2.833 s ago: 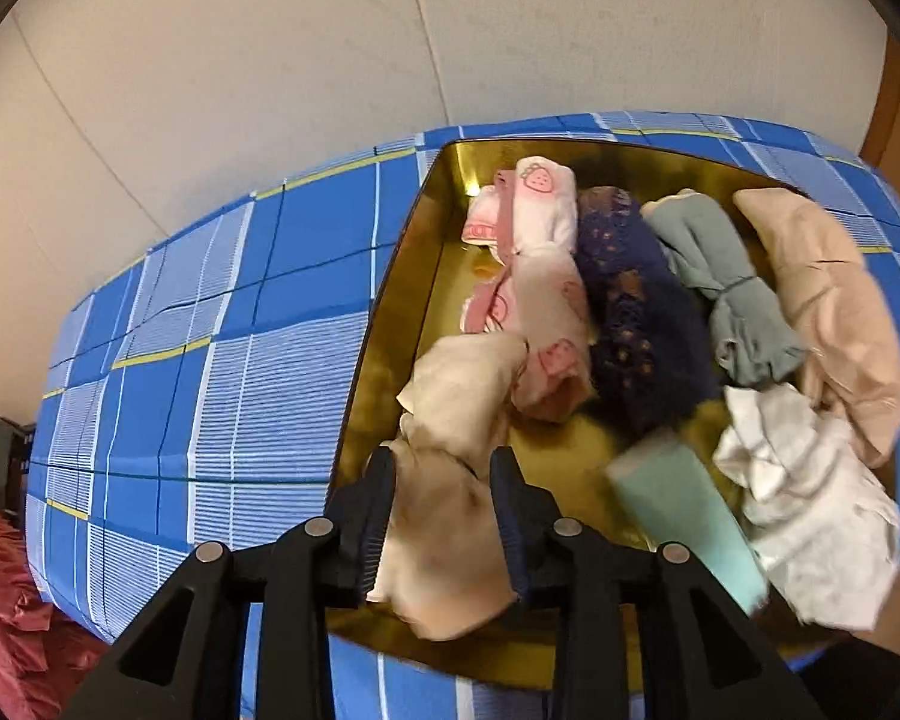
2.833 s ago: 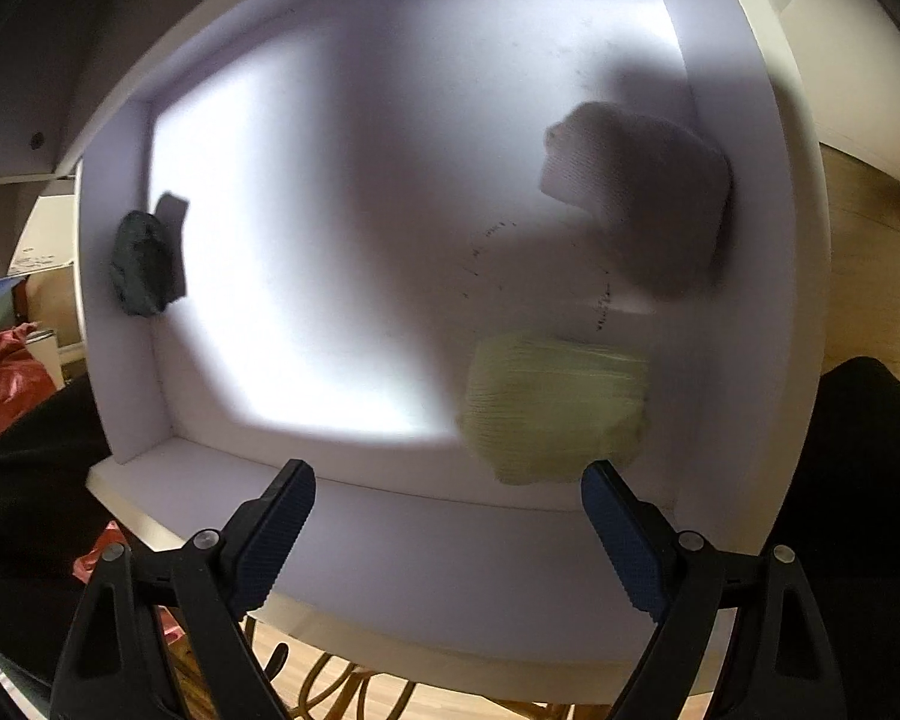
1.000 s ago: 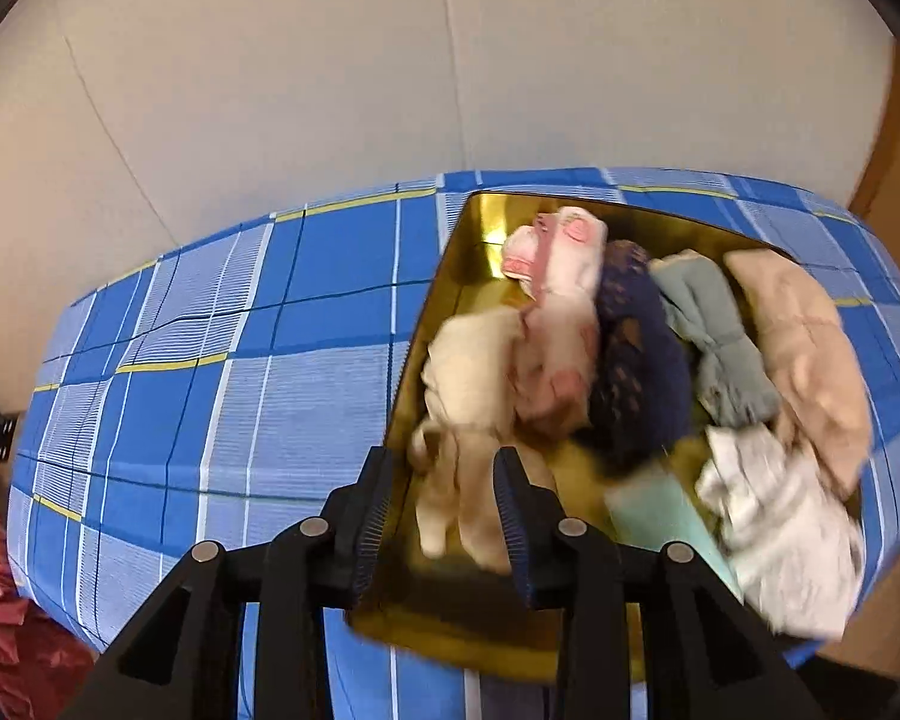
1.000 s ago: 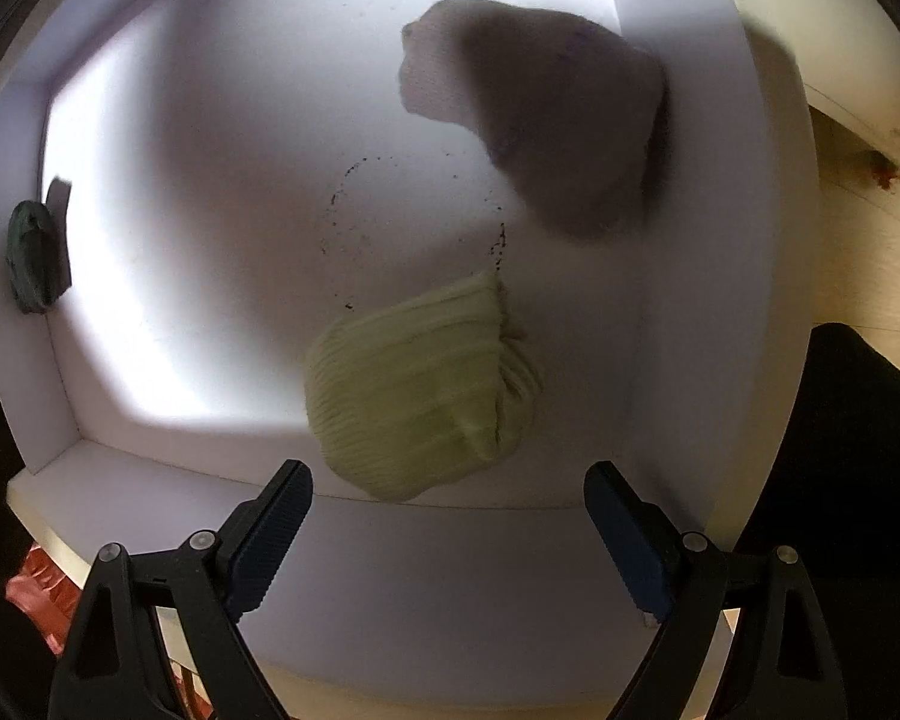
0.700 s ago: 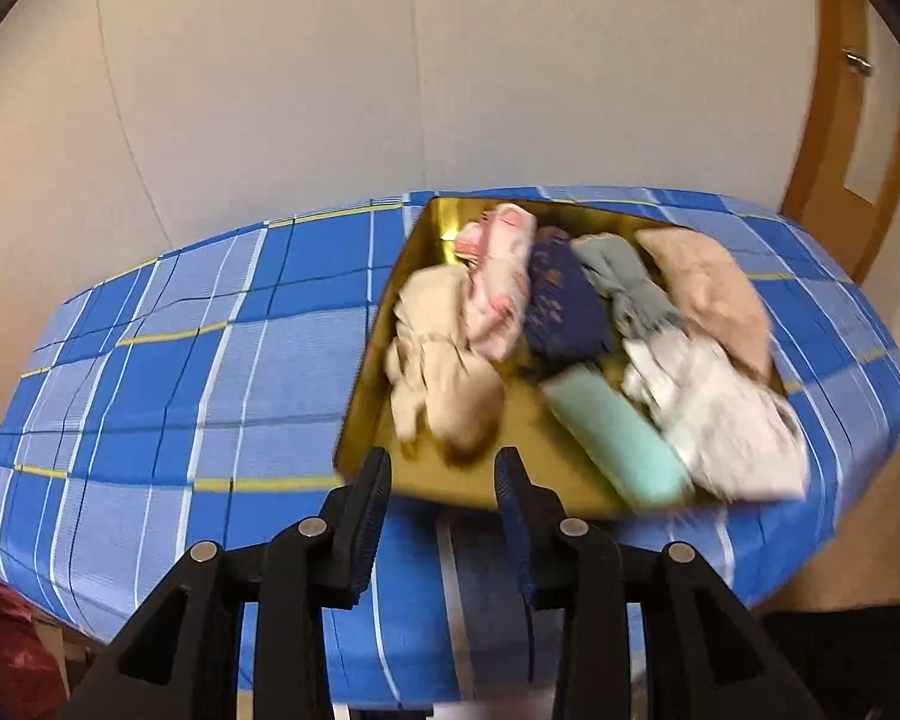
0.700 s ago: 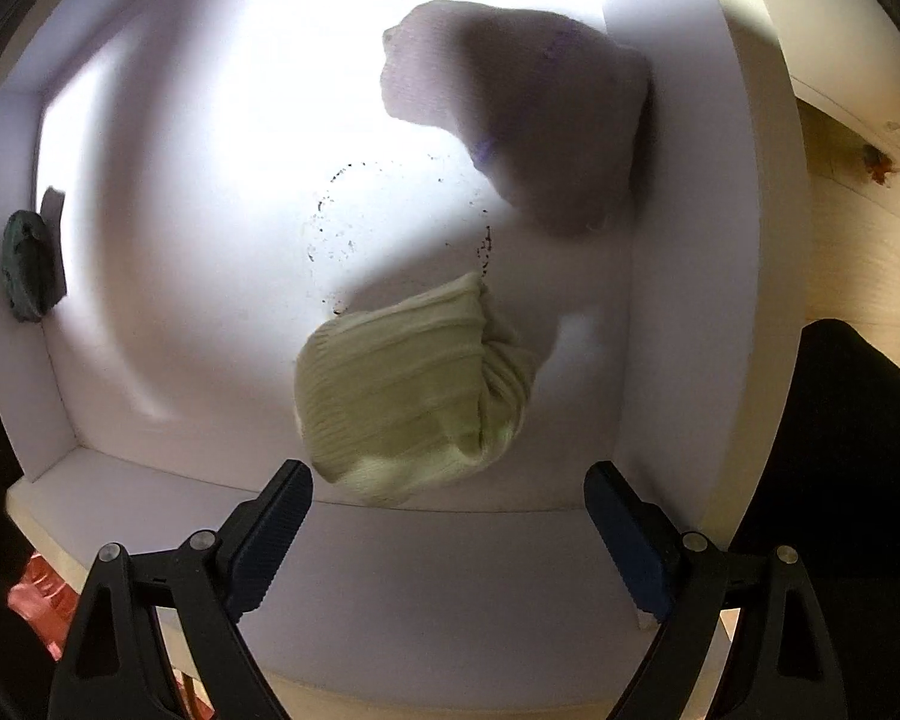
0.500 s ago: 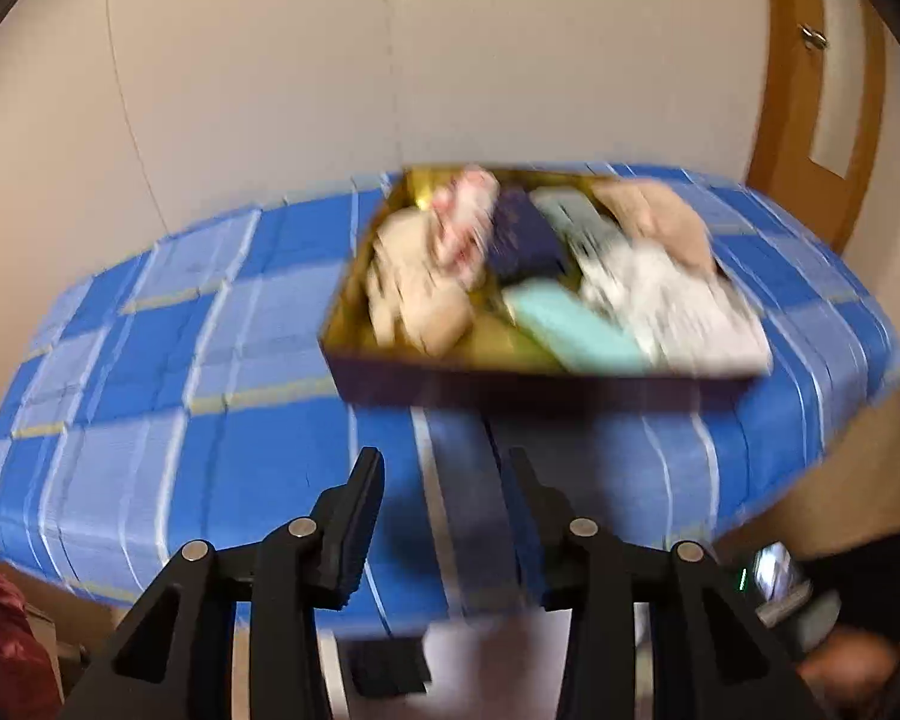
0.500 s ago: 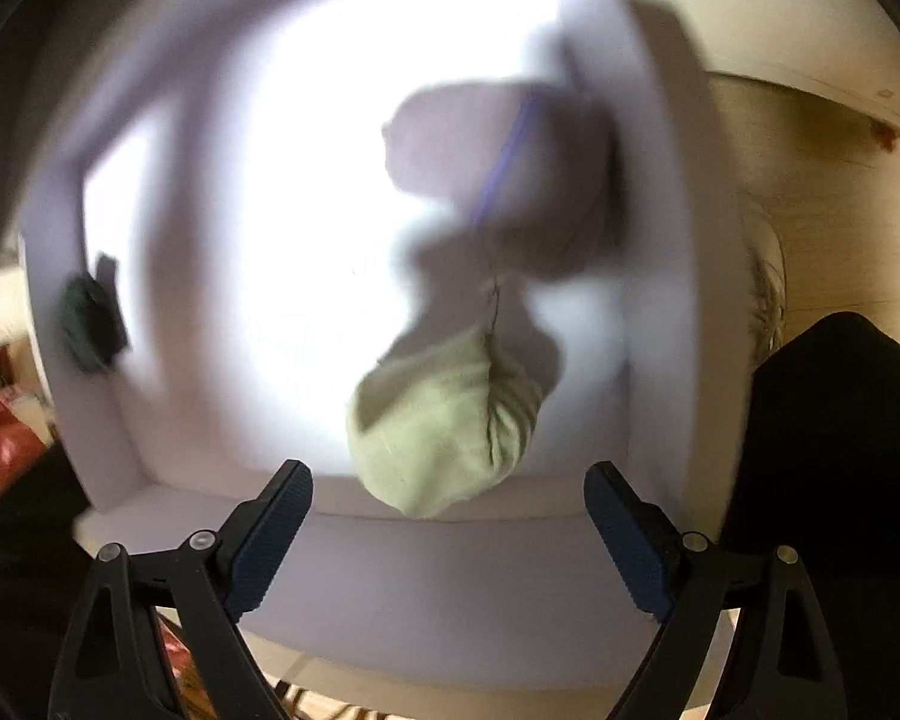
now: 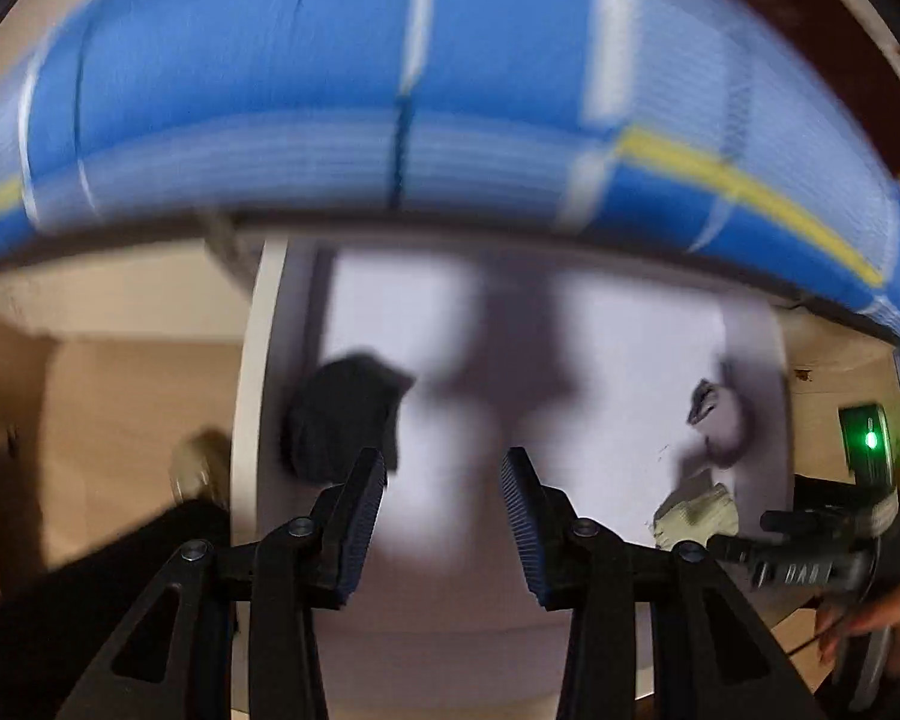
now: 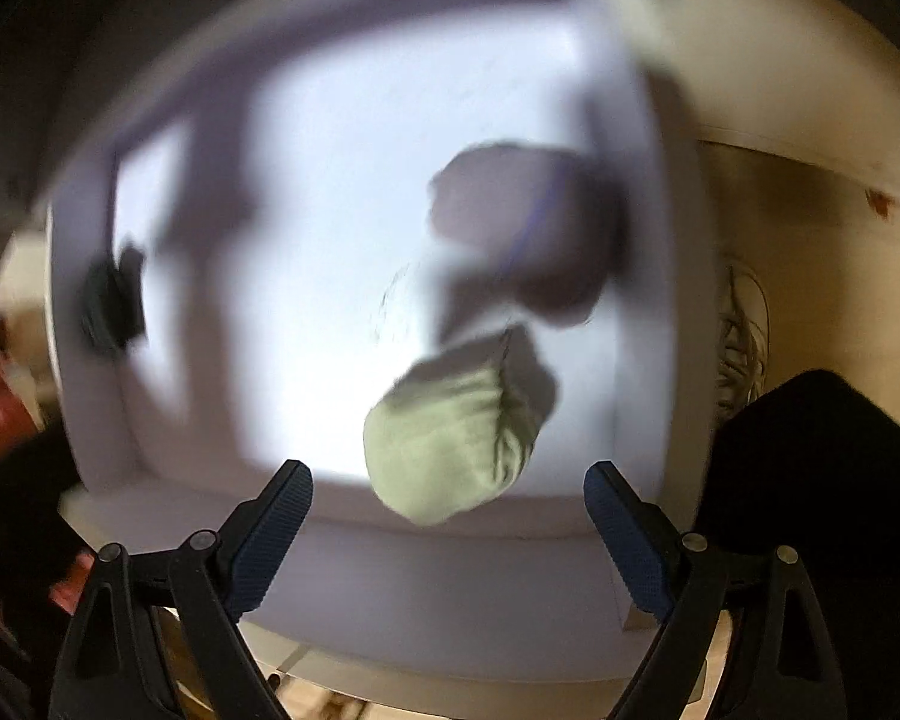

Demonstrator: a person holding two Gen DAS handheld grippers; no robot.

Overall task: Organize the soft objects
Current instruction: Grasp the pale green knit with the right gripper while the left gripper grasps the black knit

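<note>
My left gripper (image 9: 444, 510) hangs open and empty over a white drawer (image 9: 570, 360). A dark sock (image 9: 336, 420) lies against the drawer's left wall, just beyond my left finger. At the drawer's right side lie a grey sock (image 9: 720, 420) and a pale green sock (image 9: 699, 513). In the right wrist view my right gripper (image 10: 450, 516) stands wide open above the pale green sock (image 10: 456, 438), without touching it. The grey sock (image 10: 522, 234) lies beyond it and the dark sock (image 10: 111, 306) at the far left. Both views are blurred.
The blue checked bedcover (image 9: 390, 90) overhangs the drawer's far side. A person's hand (image 9: 882, 618) holds the right gripper at the drawer's right edge, beside a green light (image 9: 870, 438). Dark clothing (image 10: 810, 480) flanks the drawer, with wooden floor around it.
My left gripper let go of a cream sock in the gold tin on the bed, then swung down to the white drawer. The right gripper stayed open and lifted slightly.
</note>
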